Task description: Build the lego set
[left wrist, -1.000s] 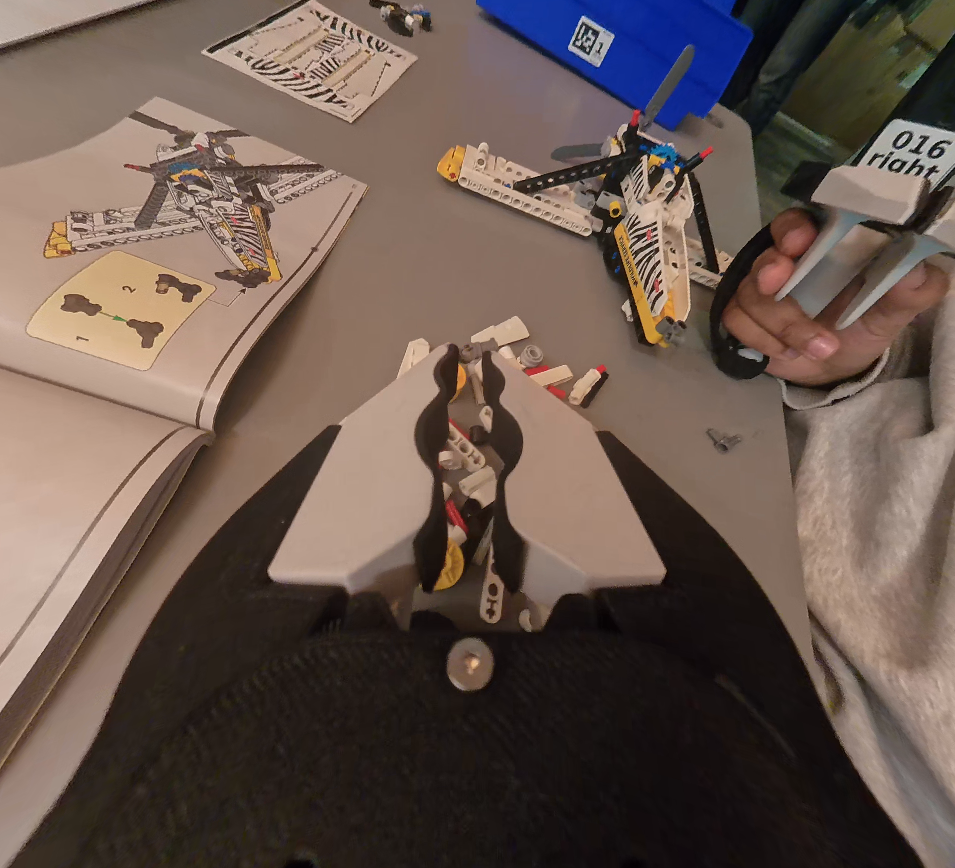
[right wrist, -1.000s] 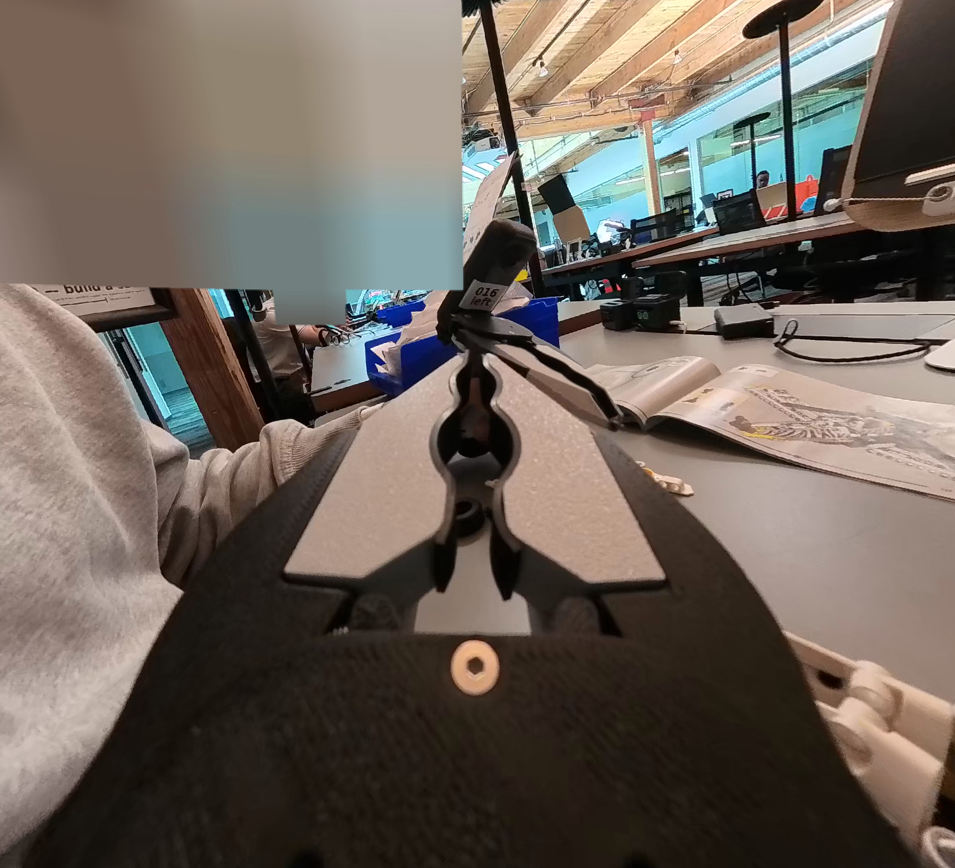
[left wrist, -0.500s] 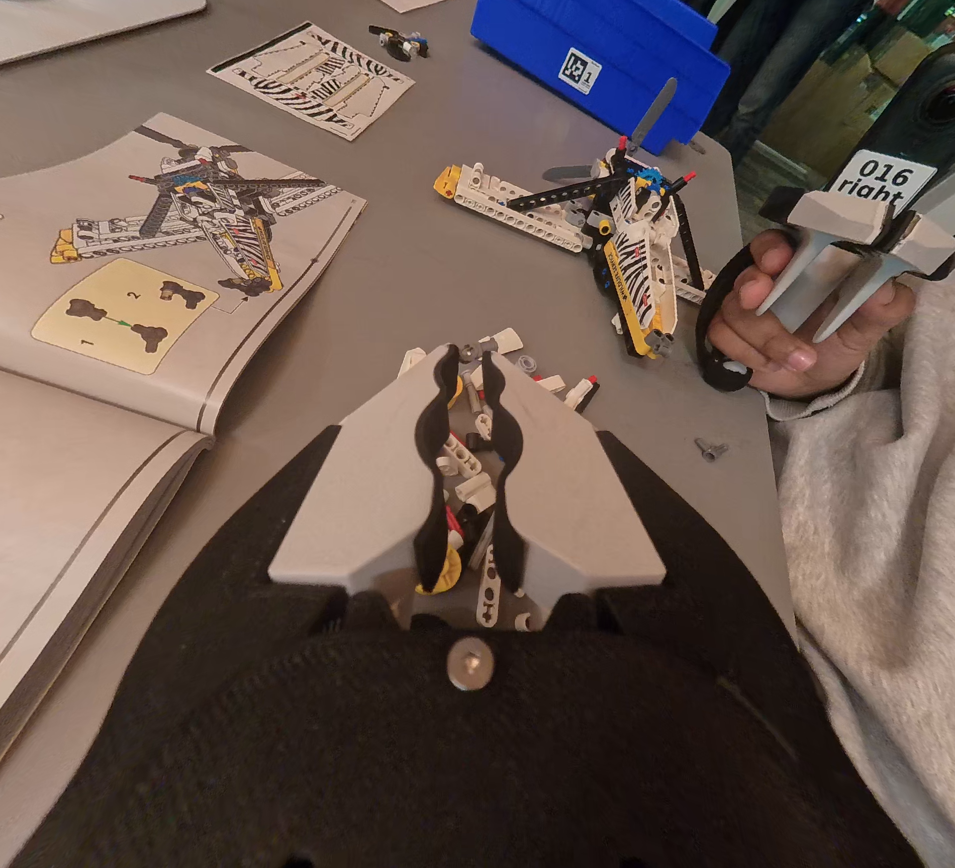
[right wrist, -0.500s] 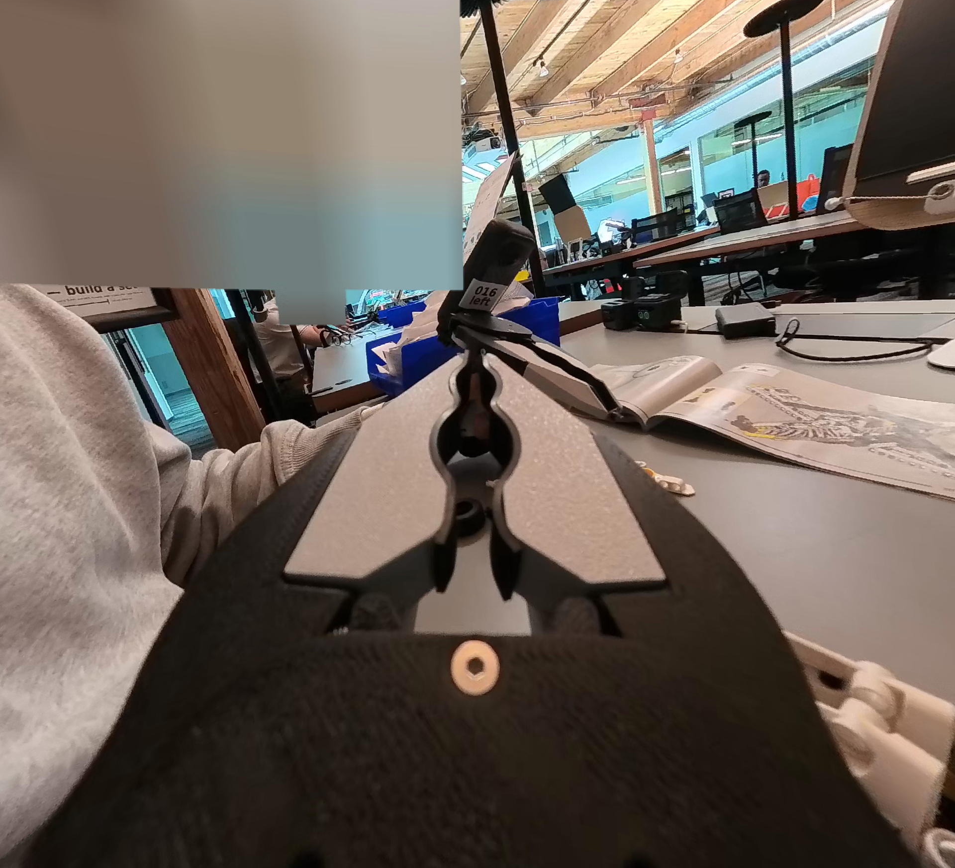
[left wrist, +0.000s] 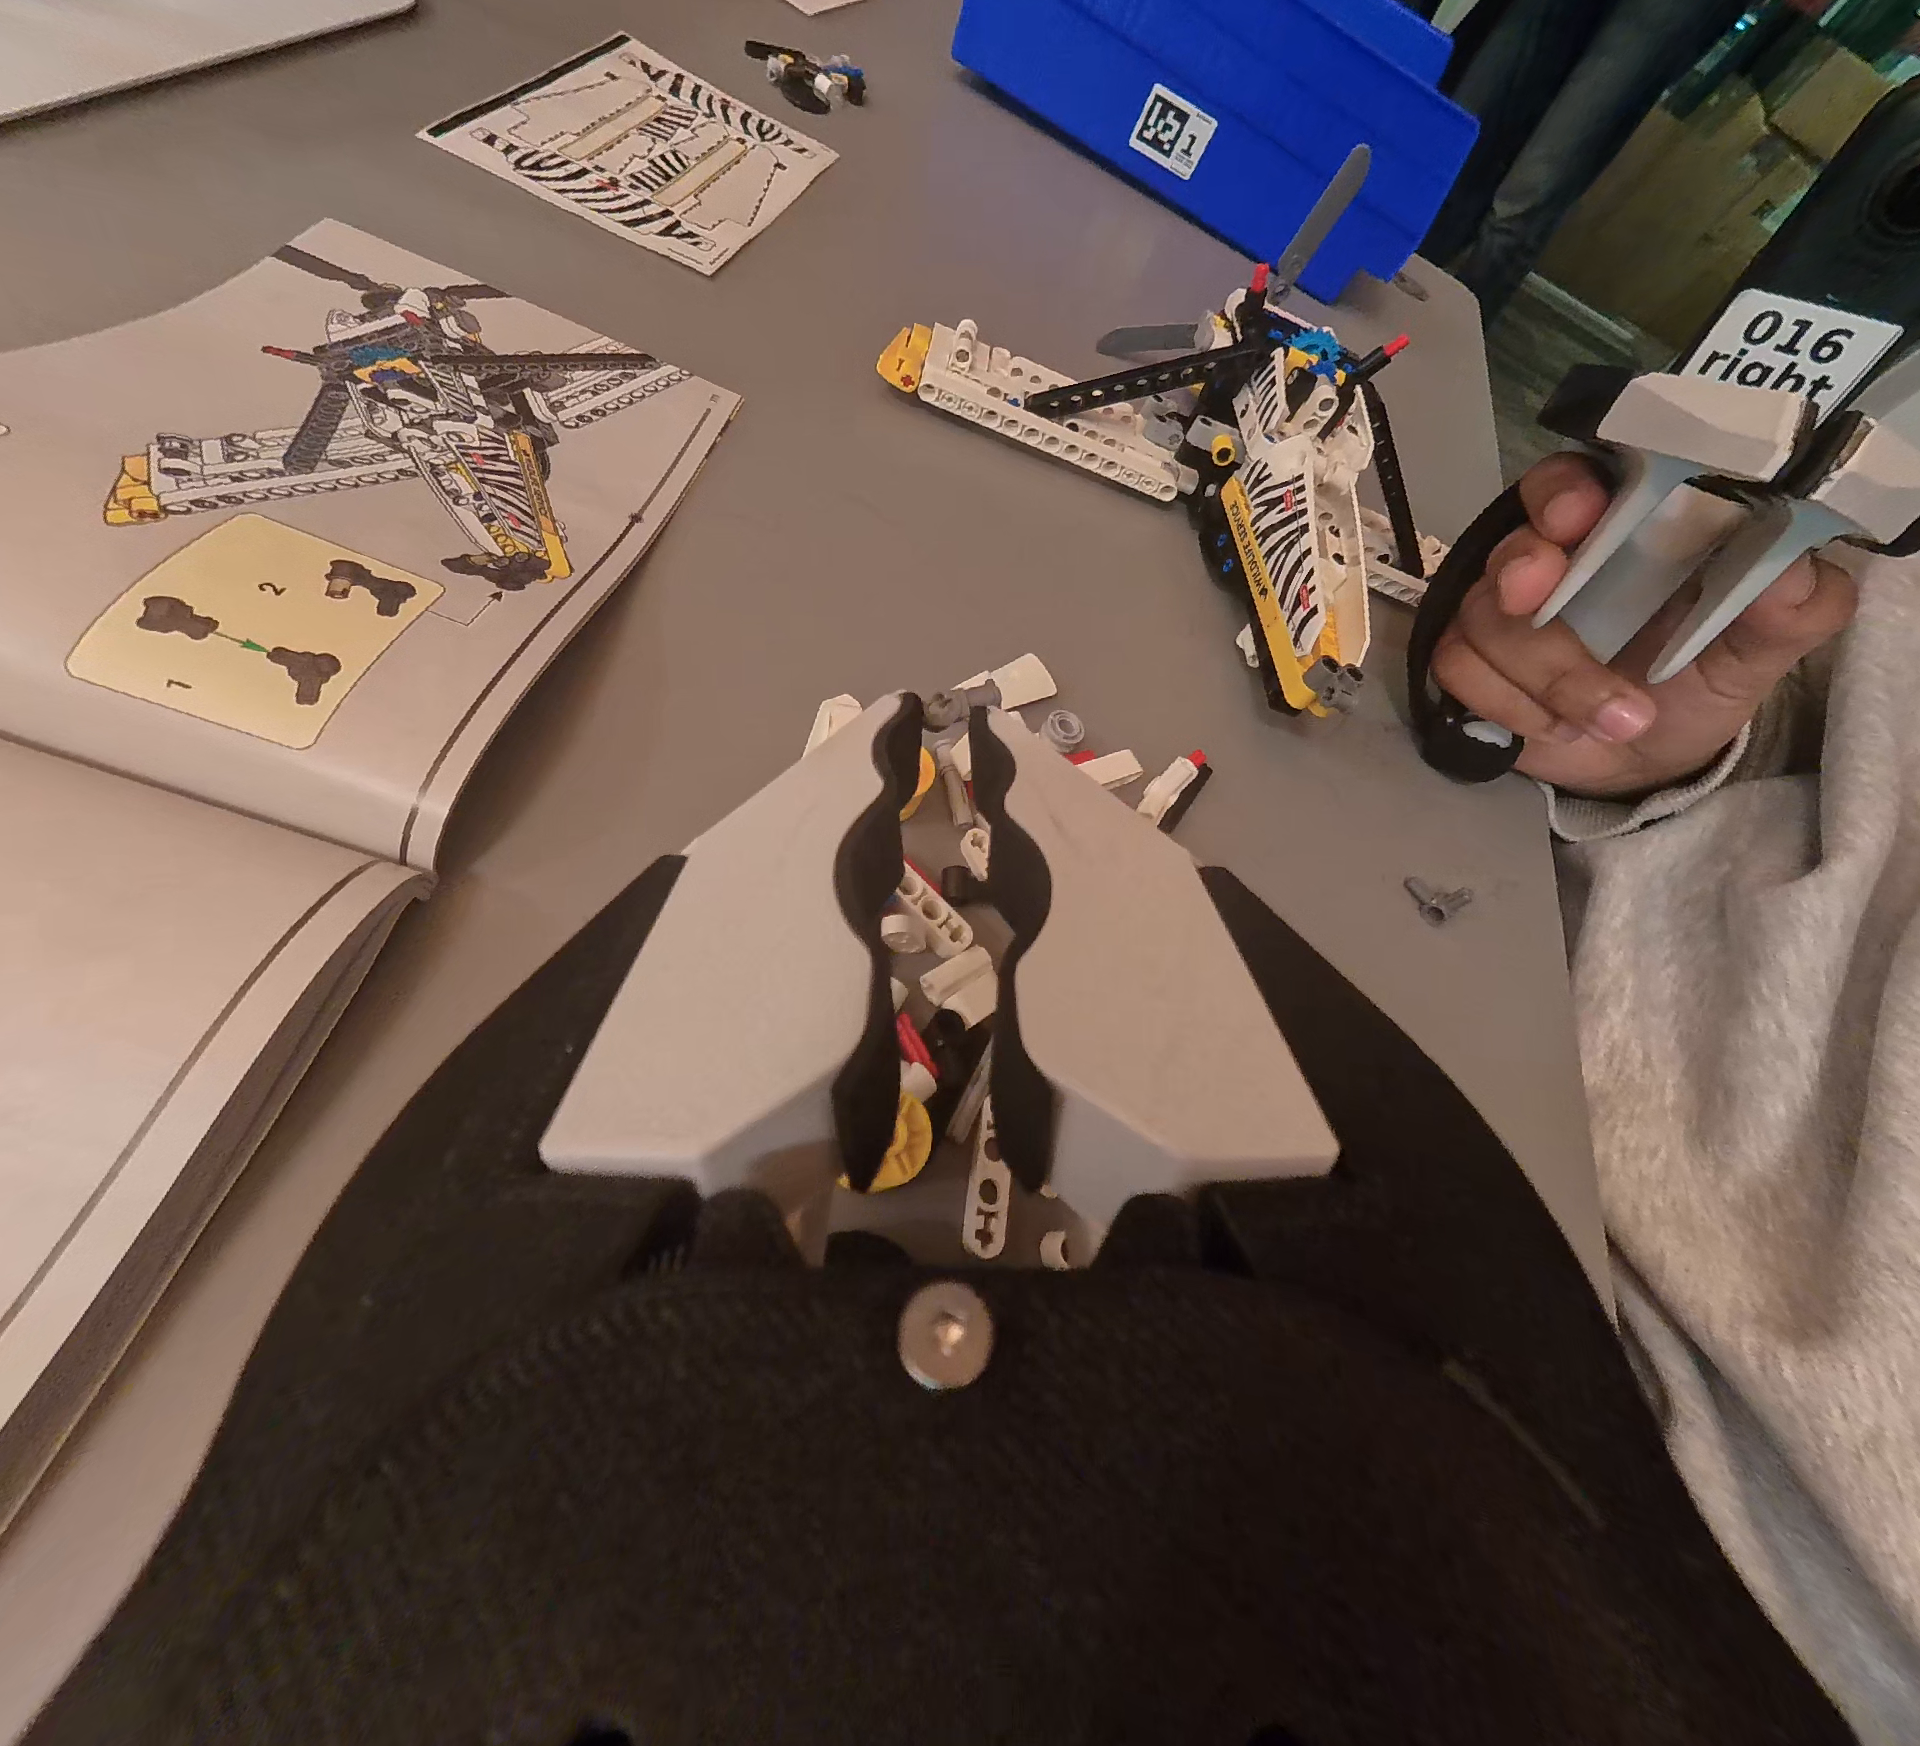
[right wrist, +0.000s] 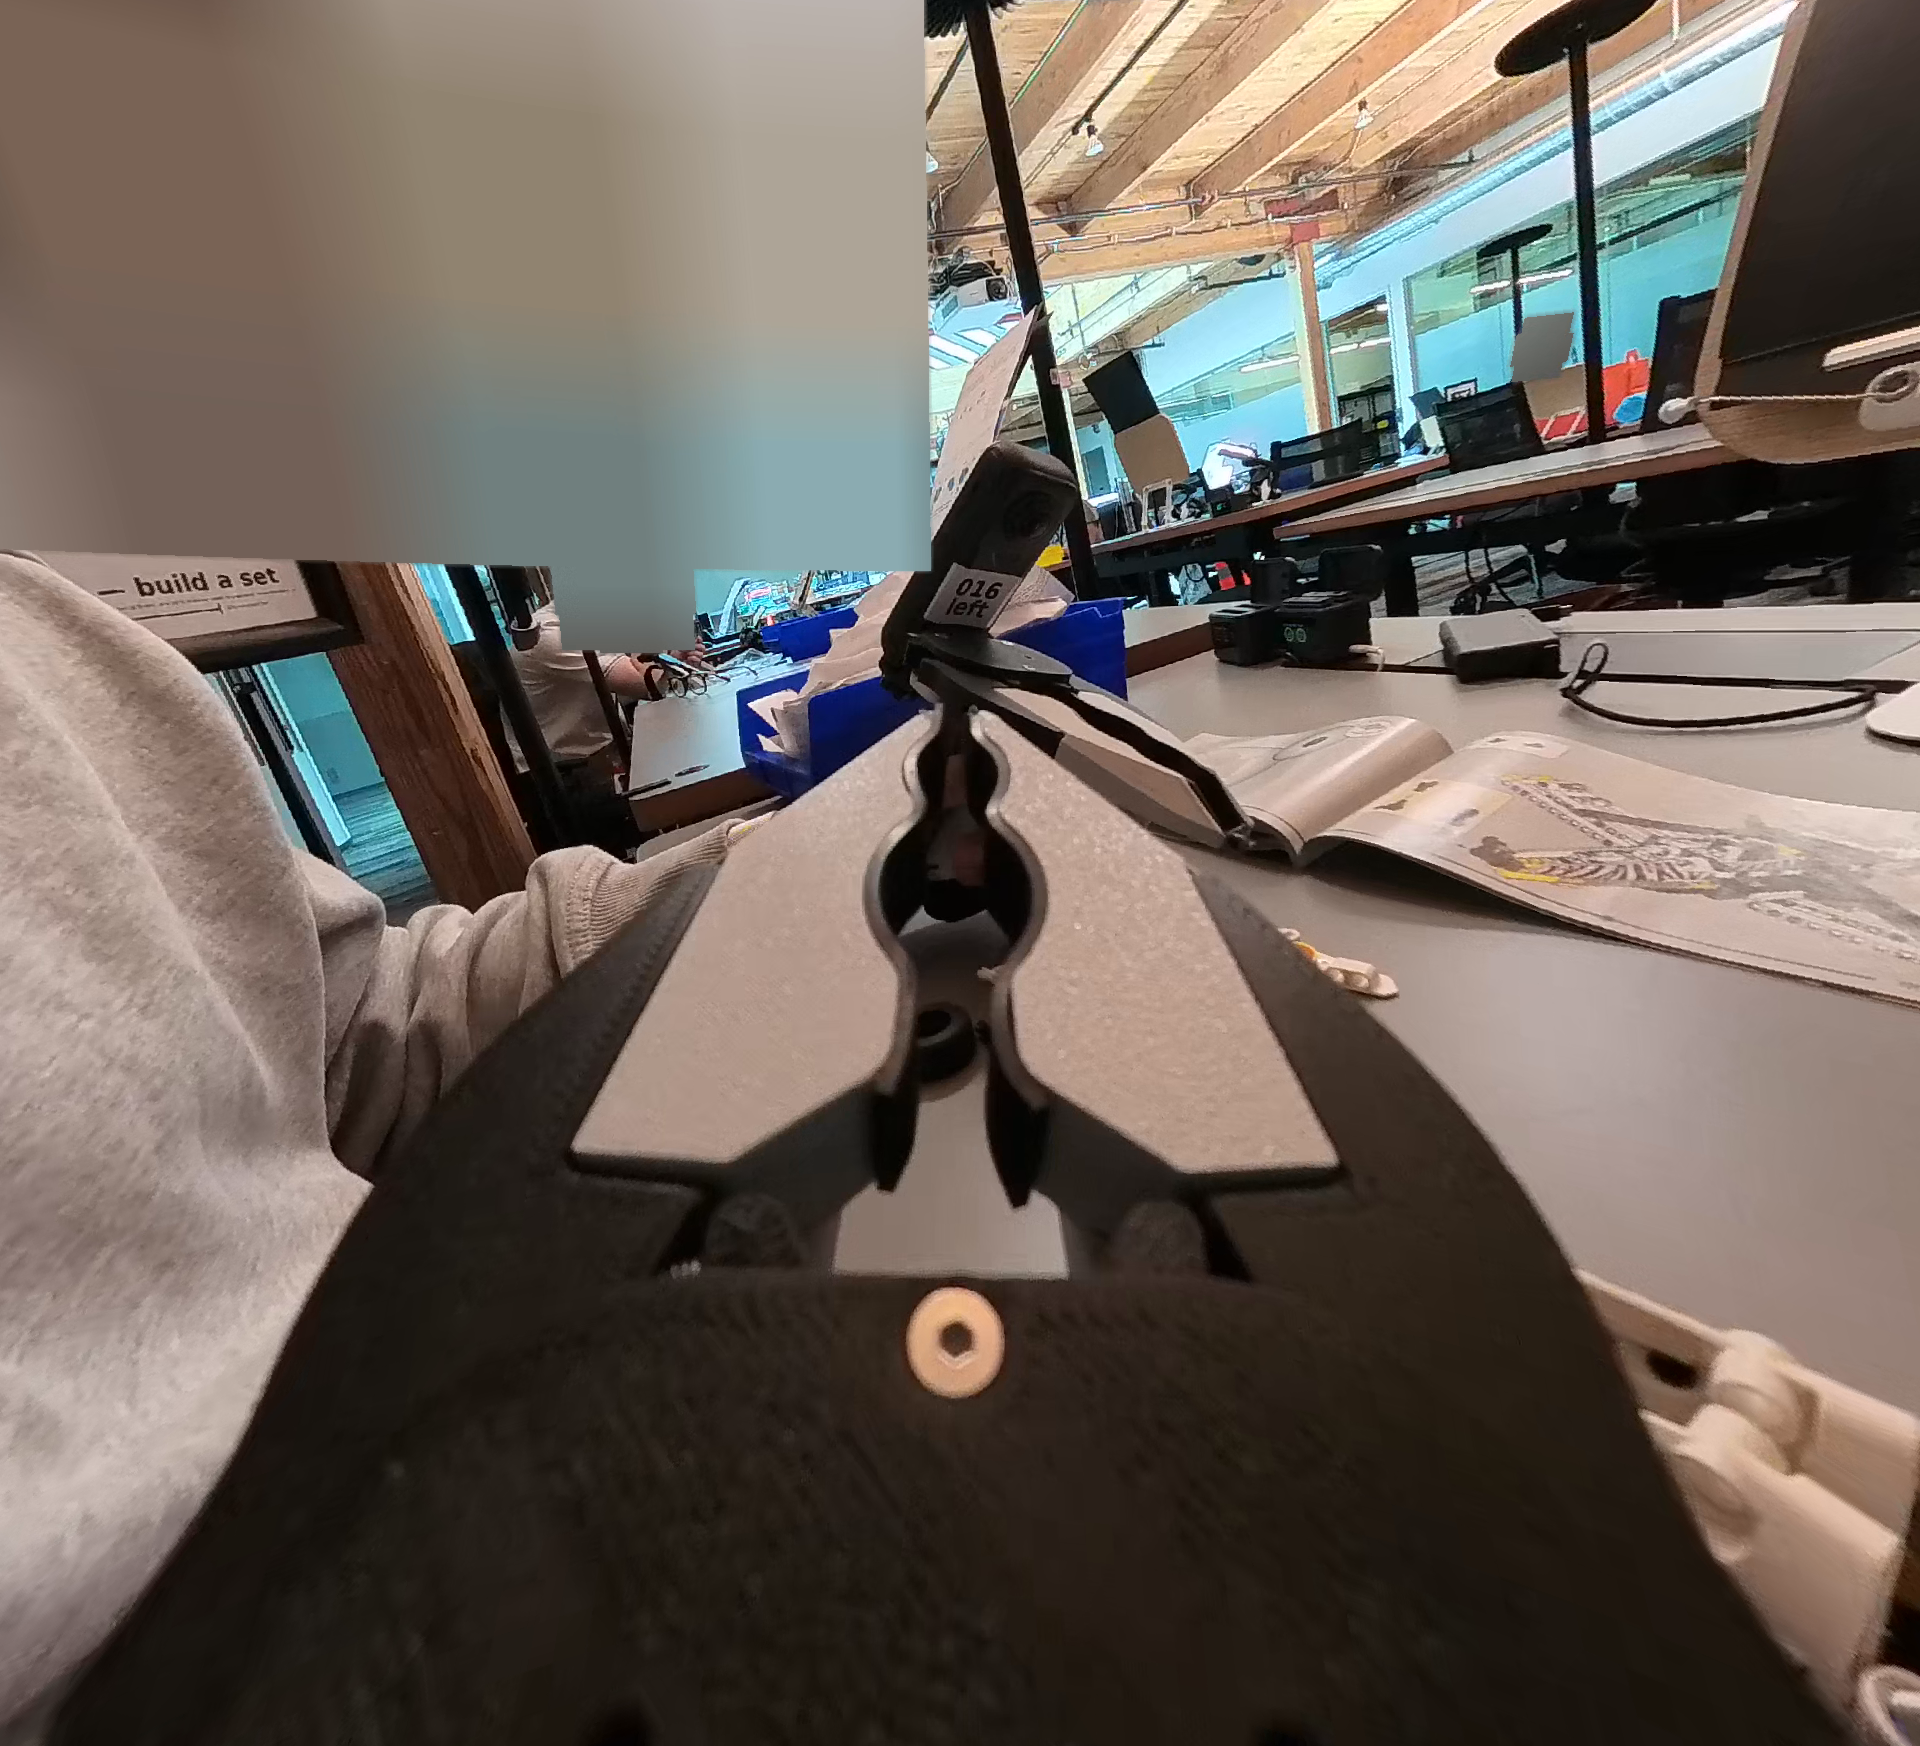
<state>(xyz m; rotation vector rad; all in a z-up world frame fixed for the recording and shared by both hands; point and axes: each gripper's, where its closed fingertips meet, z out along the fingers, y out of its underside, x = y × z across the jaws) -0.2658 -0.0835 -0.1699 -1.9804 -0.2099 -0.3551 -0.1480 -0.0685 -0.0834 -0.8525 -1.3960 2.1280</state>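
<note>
Left wrist view looks down along the left claw [left wrist: 943, 717], which hangs right over the pile of small loose white, red, black and yellow lego pieces [left wrist: 940, 927] on the grey table [left wrist: 790, 574]. Its two grey fingers with wavy black pads stand a little apart, and nothing is held between them. The pieces show through the gap, straight below and just ahead of the tips. A thin grey pin piece [left wrist: 961, 709] lies right at the tips.

The half-built white, yellow and zebra-striped lego helicopter [left wrist: 1262, 470] lies ahead and to the right of this claw, well apart from the pile. Its long white tail beam points to the left, away from the right claw [left wrist: 1621, 647]. That claw is up in a hand [left wrist: 1558, 668] just beside the helicopter's nose, so it is the nearer one to the model. Right wrist view shows its fingers nearly together, with only a thin slit at the tips, and I see no piece held there.

The open paper instruction book [left wrist: 312, 553] lies to the left, and a lone small grey connector [left wrist: 1437, 896] lies to the right near the table edge. Between the pile and the helicopter the table is bare, so there looks to be room to carry a piece across.
</note>
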